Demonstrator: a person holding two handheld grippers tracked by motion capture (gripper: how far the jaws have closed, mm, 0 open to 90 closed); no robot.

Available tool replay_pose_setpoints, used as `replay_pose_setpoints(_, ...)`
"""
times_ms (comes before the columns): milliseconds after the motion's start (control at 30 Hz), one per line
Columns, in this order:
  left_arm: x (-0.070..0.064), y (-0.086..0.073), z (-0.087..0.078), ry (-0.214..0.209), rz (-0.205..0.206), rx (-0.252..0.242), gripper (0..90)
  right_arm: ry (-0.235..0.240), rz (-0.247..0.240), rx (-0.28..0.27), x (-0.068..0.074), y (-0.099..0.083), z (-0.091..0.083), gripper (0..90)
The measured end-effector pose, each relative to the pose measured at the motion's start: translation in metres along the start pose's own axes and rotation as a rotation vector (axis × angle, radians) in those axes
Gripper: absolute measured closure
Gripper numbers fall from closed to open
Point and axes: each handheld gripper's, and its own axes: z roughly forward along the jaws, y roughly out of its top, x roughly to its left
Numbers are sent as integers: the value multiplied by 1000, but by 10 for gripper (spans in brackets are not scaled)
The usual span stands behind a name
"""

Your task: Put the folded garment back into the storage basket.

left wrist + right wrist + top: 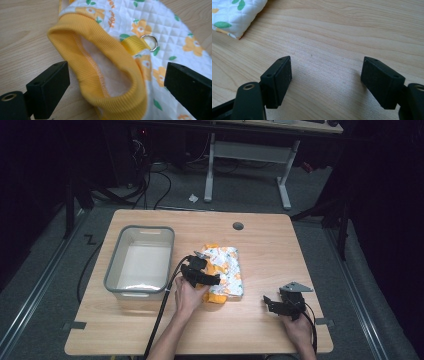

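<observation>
Dark room w/ cables on the floor and a second desk behind; wooden counter [260, 240] in front. Grey plastic bin [140, 261] sits on counter's left side, nothing visible inside. Quilted white garment w/ orange flowers [227, 270] lies mid-counter, just right of bin. Left tool [202, 270] is over garment's left edge, jaws spread wide either side of the yellow ribbed opening [100, 65], not clamping it; metal ring [149, 42] on a yellow loop nearby. Right tool [280, 305] rests low at counter's front right, well apart from garment, jaws wide apart over bare wood, holding nothing. Garment corner [237, 15] shows beyond it.
</observation>
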Motion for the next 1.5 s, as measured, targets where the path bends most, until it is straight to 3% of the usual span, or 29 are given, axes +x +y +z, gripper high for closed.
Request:
replay_pose_setpoints(333,2,-4,17,31,0,41,120,0,-1,0,0,0,0,252)
replay_pose_setpoints(433,0,-6,20,42,23,49,150,0,-1,0,0,0,0,252)
replay_pose_setpoints(700,-6,-6,16,15,74,45,362,0,-1,0,0,0,0,252)
replay_pose_setpoints(867,-6,-5,15,-30,59,38,585,0,-1,0,0,0,0,252)
replay_pose_setpoints(1000,-8,-5,16,-48,58,27,700,1,-5,-1,0,0,0,252)
replay_pose_setpoints(1133,-7,-5,14,-66,48,19,738,0,-1,0,0,0,0,252)
replay_pose_setpoints(1233,-7,-3,9,-59,73,-23,758,0,-1,0,0,0,0,252)
replay_pose_setpoints(1500,-9,0,-8,-82,71,-64,766,1,-2,0,0,0,0,252)
